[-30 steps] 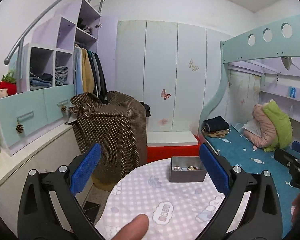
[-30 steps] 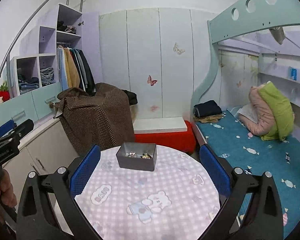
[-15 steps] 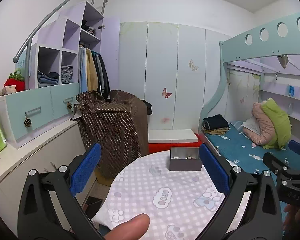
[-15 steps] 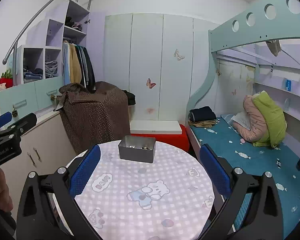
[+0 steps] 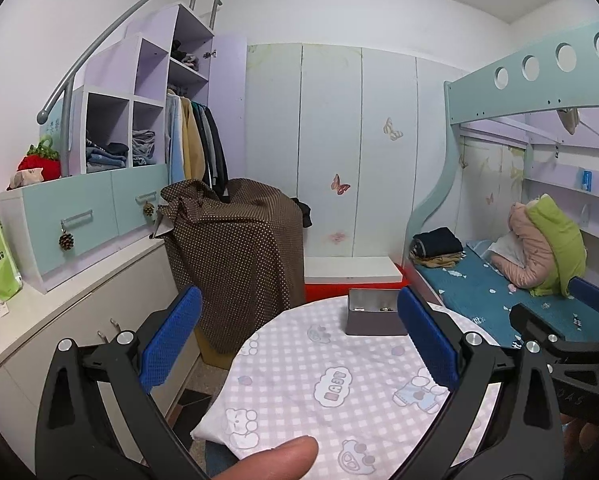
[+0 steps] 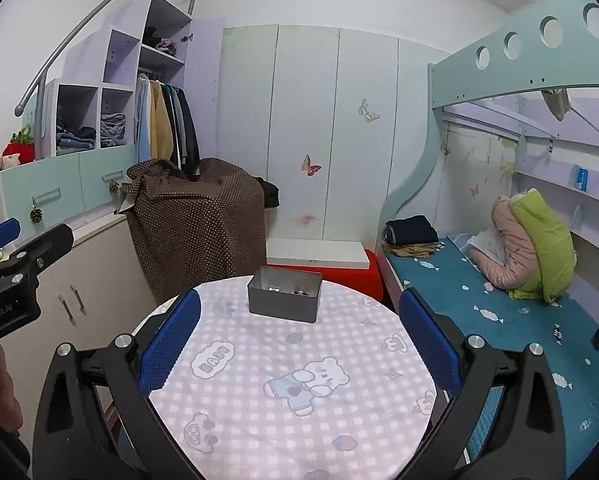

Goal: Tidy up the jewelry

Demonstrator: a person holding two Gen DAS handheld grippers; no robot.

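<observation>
Fingers (image 6: 171, 344) wide apart both grippers — tin (image 6: 285, 294) w/ jewelry

L gripper (image 5: 299, 344) & R gripper (image 6: 299, 340) both level, side by side, fingers (image 6: 171, 340) wide apart, empty.

Round counter (image 6: 379, 360) under a pink-and-white checked cloth (image 6: 259, 420) printed with cartoon bears and clouds. On the cloth, toward the far edge, a grey open box (image 6: 284, 300) holding a few small jewelry pieces (image 6: 299, 292).
</observation>
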